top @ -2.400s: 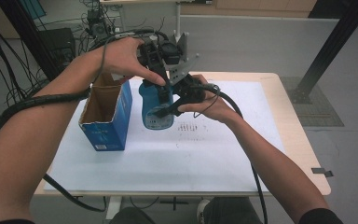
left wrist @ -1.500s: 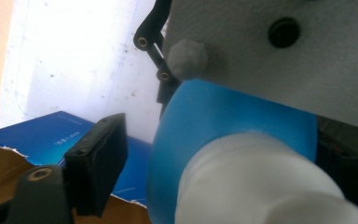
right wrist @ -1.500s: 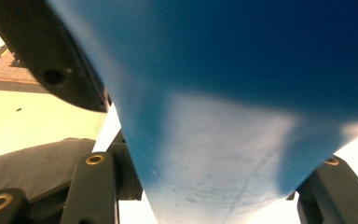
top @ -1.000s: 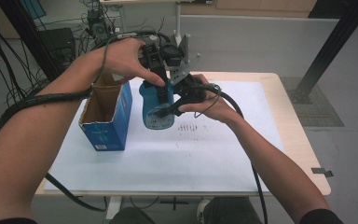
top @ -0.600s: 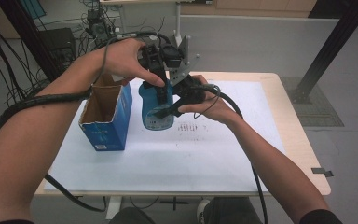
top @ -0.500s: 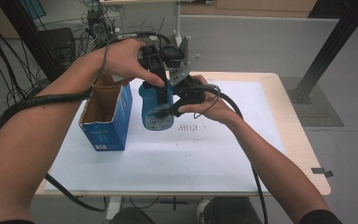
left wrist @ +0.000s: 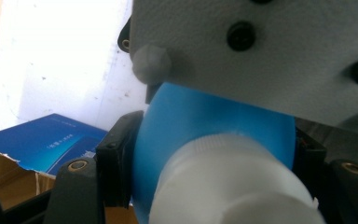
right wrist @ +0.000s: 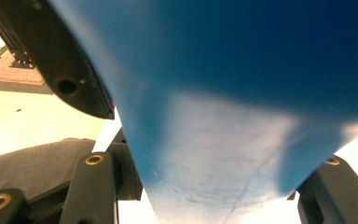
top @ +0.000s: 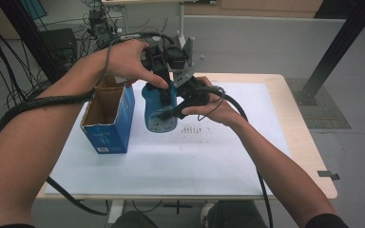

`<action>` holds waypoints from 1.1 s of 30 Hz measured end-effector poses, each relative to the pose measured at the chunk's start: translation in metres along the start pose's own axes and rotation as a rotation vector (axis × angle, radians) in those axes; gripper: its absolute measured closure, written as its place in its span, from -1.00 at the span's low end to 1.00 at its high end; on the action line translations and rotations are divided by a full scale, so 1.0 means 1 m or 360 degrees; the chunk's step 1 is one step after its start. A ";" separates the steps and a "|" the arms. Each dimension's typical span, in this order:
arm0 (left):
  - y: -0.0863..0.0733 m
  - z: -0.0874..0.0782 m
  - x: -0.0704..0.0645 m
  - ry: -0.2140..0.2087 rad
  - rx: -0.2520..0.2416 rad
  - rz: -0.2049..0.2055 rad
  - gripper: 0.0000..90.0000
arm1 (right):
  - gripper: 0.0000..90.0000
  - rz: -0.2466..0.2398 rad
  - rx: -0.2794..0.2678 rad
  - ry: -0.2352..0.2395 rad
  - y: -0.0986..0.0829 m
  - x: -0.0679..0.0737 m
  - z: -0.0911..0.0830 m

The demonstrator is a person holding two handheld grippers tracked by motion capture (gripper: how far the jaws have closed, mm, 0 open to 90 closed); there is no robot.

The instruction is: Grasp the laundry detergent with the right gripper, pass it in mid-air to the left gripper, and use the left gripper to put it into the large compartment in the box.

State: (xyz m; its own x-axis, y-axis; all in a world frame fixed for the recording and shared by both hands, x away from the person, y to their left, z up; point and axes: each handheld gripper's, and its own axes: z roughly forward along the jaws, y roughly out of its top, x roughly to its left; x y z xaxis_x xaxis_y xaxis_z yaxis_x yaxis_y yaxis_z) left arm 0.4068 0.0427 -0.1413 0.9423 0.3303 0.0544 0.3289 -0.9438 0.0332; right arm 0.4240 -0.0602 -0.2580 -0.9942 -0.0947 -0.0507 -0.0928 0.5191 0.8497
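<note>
A blue bottle [top: 158,114] with a white cap [left wrist: 233,186] hangs upright above the white table sheet, just right of the box. My left gripper [top: 164,91] comes down from above and is shut on the bottle's blue shoulder [left wrist: 205,121], a black jaw on each side just under the cap. From the right, my right gripper [top: 170,113] is shut on the lower body of the bottle [right wrist: 242,140], which spans the gap between its jaws. The right gripper's grey plate [left wrist: 270,51] sits close over the bottle top.
An open blue cardboard box [top: 105,118] stands on the white sheet [top: 180,156] left of the bottle, its torn flap [left wrist: 9,163] near the left gripper. The wooden table edge [top: 309,142] runs at the right. Cables trail off the left side.
</note>
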 end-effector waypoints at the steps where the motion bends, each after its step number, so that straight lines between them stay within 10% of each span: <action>1: 0.000 -0.001 0.000 -0.0002 0.0006 0.0000 -0.23 | -0.03 0.0000 -0.0005 0.0002 0.000 0.000 0.000; 33: -0.004 0.003 0.000 -0.0028 0.0020 -0.0009 -0.21 | -0.05 0.0006 0.0019 0.0045 0.000 0.000 0.005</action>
State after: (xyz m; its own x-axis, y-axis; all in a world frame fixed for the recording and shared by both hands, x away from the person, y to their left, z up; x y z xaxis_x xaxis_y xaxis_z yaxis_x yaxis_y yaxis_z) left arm 0.4059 0.0468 -0.1443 0.9414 0.3354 0.0364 0.3349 -0.9420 0.0211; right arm 0.4241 -0.0560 -0.2601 -0.9926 -0.1167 -0.0327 -0.0900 0.5297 0.8434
